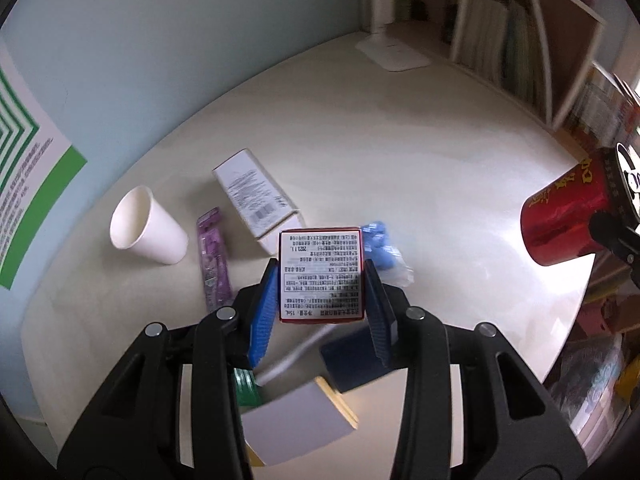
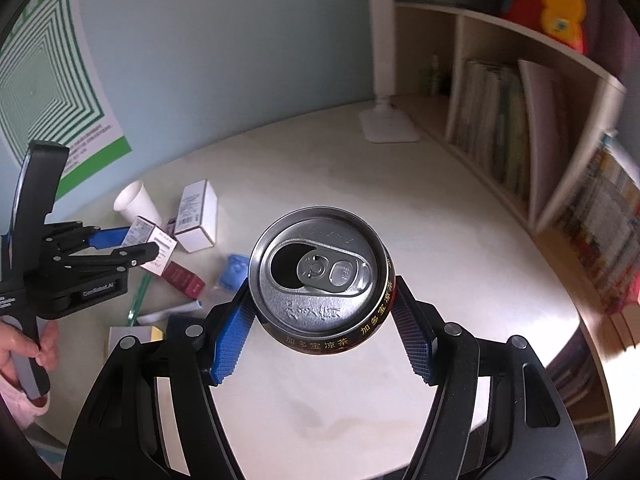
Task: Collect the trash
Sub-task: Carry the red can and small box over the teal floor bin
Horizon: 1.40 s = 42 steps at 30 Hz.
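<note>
A small red-edged carton [image 1: 322, 276] with printed white panels is hanging upright above the counter [image 1: 420, 168], while an opened red drink can [image 2: 320, 280] is tilting its silver top toward the camera.

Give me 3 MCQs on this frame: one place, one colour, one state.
1. Where does the paper cup lie?
A. on the shelf
B. on its side on the table
C. in the right claw

2. What colour is the wrapper beside the cup?
A. purple
B. yellow
C. orange

3. What is the state of the can?
A. sealed
B. crushed flat
C. opened, held in the right claw

Answers: B, its mouth faces sideways on the tabletop; A, the wrapper is purple; C, the tab hole is open and the pads press its sides.
</note>
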Available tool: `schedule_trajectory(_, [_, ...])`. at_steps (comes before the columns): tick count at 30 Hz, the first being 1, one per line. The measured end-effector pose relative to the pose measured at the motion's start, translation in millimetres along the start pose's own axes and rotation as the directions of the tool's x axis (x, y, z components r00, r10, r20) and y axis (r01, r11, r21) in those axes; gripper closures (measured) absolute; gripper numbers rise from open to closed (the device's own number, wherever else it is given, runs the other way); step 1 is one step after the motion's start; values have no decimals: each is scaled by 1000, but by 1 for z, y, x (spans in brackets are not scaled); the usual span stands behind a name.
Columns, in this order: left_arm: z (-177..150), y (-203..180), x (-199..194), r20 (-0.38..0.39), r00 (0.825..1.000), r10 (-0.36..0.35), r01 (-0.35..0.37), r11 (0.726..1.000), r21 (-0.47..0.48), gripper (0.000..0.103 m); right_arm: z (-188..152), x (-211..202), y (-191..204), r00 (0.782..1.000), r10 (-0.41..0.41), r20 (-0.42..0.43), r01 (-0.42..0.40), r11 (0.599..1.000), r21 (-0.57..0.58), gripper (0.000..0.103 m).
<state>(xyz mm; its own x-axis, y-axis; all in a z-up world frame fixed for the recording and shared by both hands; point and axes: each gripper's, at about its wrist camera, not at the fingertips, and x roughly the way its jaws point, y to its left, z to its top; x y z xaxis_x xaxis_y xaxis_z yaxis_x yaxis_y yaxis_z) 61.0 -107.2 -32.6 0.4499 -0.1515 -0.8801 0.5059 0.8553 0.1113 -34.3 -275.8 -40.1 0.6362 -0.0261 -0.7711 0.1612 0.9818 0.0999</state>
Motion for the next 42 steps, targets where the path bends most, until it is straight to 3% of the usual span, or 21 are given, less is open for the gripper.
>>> schedule_trajectory(8, [-4,-72,-14,17,997,-78,74,983,169,65,-48,-48,-46,993,-114,11,112,986,128,36])
schedule_trajectory(13, [-13,-135,-21,5,989,-149,141,945,296,64,-90,-81,-82,980,-199,-3,194,952,236,36])
schedule_trajectory(17, [-24,-186,-29,-17,979,-204,194,899,392,64,-124,-106,-107,966,-256,-26,250,915,317,36])
schedule_trajectory(29, [-78,-322,-36,-147,940,-307,330,716,615,64,-226,-161,-163,923,-364,-129,376,771,513,36])
schedule_trajectory(36, [-117,-380,-20,-254,921,-295,386,604,698,64,-284,-165,-183,907,-364,-210,413,684,601,36])
schedule_trajectory(42, [-152,-416,5,-352,902,-250,432,522,735,64,-326,-154,-192,912,-315,-264,409,627,663,36])
